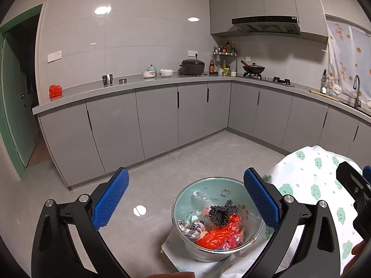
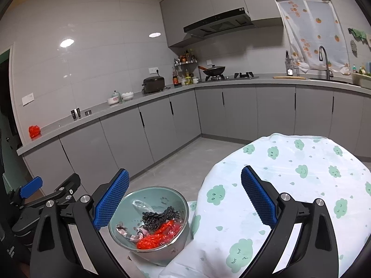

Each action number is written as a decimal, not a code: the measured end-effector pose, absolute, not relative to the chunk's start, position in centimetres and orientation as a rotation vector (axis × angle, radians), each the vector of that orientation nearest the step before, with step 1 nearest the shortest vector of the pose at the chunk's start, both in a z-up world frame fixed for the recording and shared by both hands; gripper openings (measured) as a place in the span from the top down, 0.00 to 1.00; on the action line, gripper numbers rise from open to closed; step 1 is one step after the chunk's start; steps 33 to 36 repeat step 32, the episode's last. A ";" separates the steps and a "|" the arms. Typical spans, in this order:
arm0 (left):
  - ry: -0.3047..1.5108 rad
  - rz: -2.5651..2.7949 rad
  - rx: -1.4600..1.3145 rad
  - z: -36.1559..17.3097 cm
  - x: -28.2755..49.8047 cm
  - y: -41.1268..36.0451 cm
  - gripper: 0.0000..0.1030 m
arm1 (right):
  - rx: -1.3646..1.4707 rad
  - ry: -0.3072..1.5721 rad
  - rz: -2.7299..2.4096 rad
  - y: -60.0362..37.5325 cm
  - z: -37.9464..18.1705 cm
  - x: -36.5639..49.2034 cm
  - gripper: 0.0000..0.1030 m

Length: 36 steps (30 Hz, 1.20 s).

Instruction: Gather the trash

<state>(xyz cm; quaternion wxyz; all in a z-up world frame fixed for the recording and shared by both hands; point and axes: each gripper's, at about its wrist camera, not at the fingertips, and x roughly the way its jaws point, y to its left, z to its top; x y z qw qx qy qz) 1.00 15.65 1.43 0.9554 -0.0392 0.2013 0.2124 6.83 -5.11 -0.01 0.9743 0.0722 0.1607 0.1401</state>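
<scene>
Below the left wrist camera, left gripper spread wide, empty, over bowl at the edge of cloud-print cloth. Trash in bowl: red plastic bag, dark bristly clump, clear wrap, crumpled paper. All light, soft, crinkly; likely best pinched at a bunched fold of the bag. Right wrist view: right gripper also wide apart, holding nothing; another red bag far off on countertop.

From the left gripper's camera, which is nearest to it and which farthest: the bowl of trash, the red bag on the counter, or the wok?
1. Bowl of trash: right below the left gripper, between its fingers.
2. Red bag: far left end of the counter.
3. Wok: on the stove, far right corner.
</scene>
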 end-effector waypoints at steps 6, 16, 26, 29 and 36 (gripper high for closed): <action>0.407 0.412 -0.073 1.4 1.2 15.6 0.05 | 0.136 0.313 0.275 -5.0 0.0 6.7 0.07; 0.432 0.390 -0.081 0.9 1.5 15.5 0.05 | 0.130 0.312 0.270 -4.9 0.1 6.7 0.07; 0.410 0.412 -0.055 1.3 1.4 15.1 0.05 | 0.129 0.316 0.263 -5.3 0.0 6.8 0.07; 0.407 0.410 -0.057 1.4 1.3 15.2 0.05 | 0.128 0.315 0.262 -5.4 0.0 6.8 0.07; 0.409 0.400 -0.054 1.3 1.4 15.2 0.05 | 0.131 0.317 0.257 -5.5 0.0 6.7 0.07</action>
